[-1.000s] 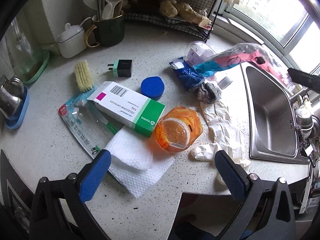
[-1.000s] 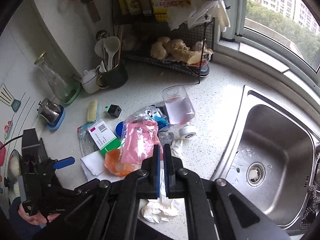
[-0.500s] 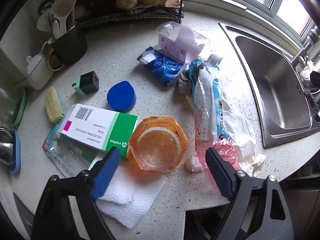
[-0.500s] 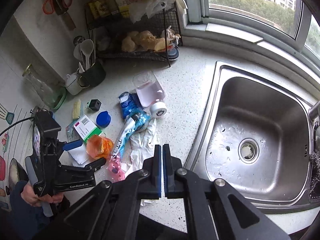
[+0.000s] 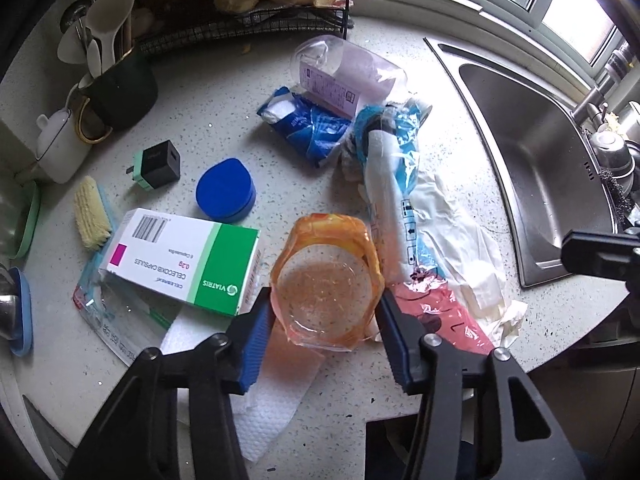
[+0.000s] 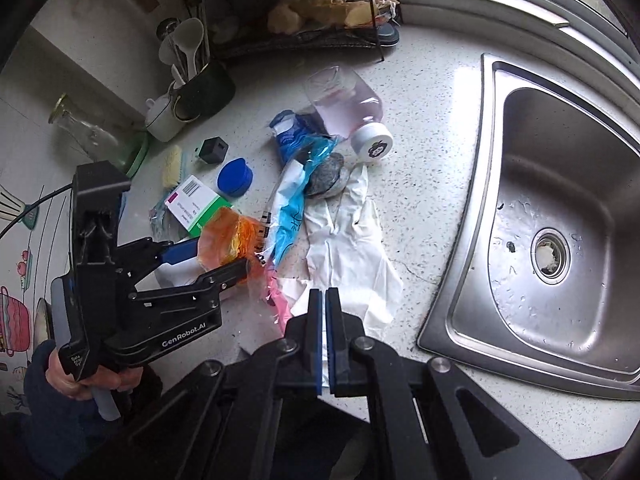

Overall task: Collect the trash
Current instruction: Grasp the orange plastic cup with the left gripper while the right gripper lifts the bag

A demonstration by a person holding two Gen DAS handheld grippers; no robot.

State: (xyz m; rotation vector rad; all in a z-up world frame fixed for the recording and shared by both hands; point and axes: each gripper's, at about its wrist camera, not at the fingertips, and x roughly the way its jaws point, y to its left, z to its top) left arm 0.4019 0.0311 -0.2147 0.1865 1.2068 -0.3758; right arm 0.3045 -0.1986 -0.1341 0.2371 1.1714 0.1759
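At the counter's near edge the left gripper has just been closing its jaws around the crumpled orange wrapper, whose sides its blue pads meet; squeeze gently and lift straight, sparing the paper towel beneath. The right gripper, jaws pressed together on nothing, hovers above the white glove. Farther back lies the medicine box.

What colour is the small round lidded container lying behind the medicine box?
Solid dark blue container, clearest in the left wrist view.
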